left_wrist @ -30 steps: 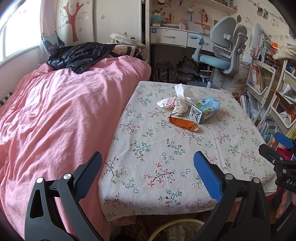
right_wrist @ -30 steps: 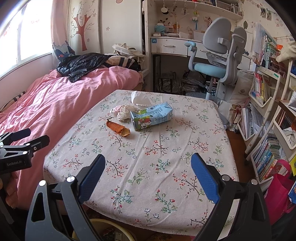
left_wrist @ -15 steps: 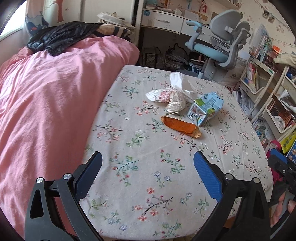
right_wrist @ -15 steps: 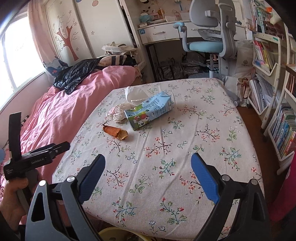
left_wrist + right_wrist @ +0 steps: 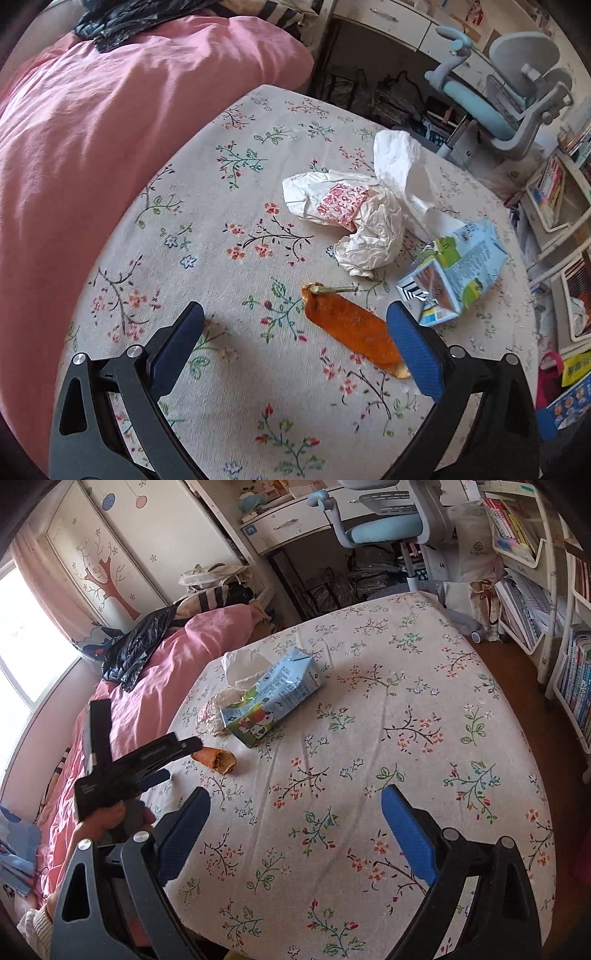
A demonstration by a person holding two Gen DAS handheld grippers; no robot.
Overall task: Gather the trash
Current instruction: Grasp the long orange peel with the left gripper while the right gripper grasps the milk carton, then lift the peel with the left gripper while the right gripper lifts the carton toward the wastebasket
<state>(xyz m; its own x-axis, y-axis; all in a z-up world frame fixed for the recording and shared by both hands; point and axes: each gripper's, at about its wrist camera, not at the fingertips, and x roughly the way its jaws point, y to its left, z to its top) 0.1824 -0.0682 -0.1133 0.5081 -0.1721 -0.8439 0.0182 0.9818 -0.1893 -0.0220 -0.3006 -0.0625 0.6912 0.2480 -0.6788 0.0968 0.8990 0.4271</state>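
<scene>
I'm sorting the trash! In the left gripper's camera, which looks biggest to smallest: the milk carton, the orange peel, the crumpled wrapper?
1. Crumpled wrapper, the largest
2. Milk carton and orange peel look about alike; the right finger hides part of the peel, so I won't rank them.

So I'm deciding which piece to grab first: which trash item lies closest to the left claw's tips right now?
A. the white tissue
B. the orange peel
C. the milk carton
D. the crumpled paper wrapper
B: the orange peel lies just ahead of the open left claw, its near end beside the right-hand tip; the other pieces sit farther back.
</scene>
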